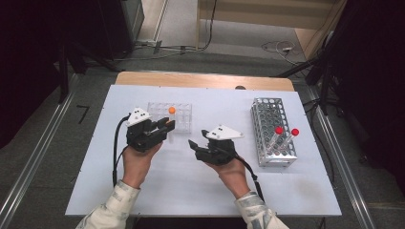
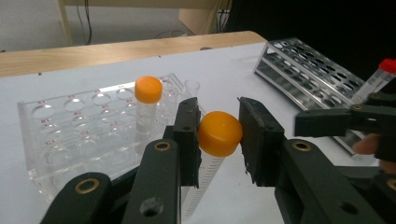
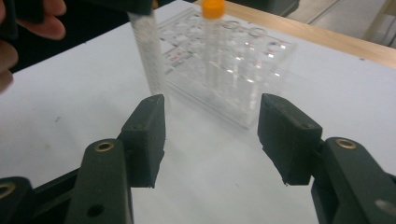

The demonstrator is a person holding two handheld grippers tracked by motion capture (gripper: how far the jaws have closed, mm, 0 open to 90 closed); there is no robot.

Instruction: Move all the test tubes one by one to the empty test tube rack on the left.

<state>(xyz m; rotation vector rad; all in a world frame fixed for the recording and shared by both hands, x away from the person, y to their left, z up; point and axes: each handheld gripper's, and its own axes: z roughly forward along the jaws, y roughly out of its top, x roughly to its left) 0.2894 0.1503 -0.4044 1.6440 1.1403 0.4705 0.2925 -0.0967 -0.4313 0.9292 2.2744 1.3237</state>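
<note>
The left hand-held gripper point(image 2: 219, 135) is closed on an orange-capped tube point(image 2: 219, 134), its pads pressing the cap from both sides while the clear body hangs down between the jaws, showing faint graduation marks too small to read. In the high view this left hand-held gripper point(image 1: 167, 125) sits just in front of the clear plastic rack point(image 1: 183, 114). The right hand-held gripper point(image 3: 210, 135) stands well open with nothing between its jaws; in the high view it point(image 1: 194, 144) lies near the middle of the table, apart from the tube.

The clear plastic rack point(image 2: 56, 135) bears small red labels by its wells, too blurred to read with certainty. One orange-capped tube point(image 2: 148, 109) stands upright in it.

To the right stands a metal wire rack point(image 1: 272, 131) holding two red-capped tubes point(image 1: 286, 136), tilted.

The table point(image 1: 191, 186) is covered by a white board, with a strip of pale wood point(image 1: 200, 80) showing along the far edge. Beyond it lies grey floor with cables point(image 1: 191, 47), dark equipment at both sides, and metal rails point(image 1: 33, 162) running alongside.
</note>
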